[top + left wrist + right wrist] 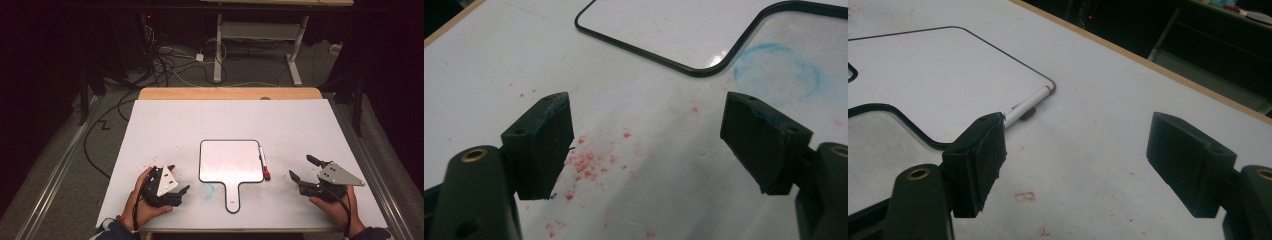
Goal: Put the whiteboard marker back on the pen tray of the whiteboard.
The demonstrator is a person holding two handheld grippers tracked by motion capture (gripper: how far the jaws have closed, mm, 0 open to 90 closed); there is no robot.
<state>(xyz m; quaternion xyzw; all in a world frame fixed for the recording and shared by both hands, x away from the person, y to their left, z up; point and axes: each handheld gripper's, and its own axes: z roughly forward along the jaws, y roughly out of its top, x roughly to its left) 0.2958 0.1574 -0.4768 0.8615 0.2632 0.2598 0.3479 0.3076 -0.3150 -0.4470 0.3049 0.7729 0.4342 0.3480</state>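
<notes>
High view: we rest both grippers at the table's (150, 120) near edge, left gripper (175, 182) and right gripper (300, 167) jaws wide and empty. Between them lies the whiteboard (231, 160), marker (263, 162) touching its right edge, probably within the right gripper's reach.

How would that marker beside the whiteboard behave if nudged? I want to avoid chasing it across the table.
The marker is a slim round barrel lying flat against the whiteboard edge, so it would probably roll sideways on the smooth table. It looks light, stiff and likely slippery to pinch.
</notes>
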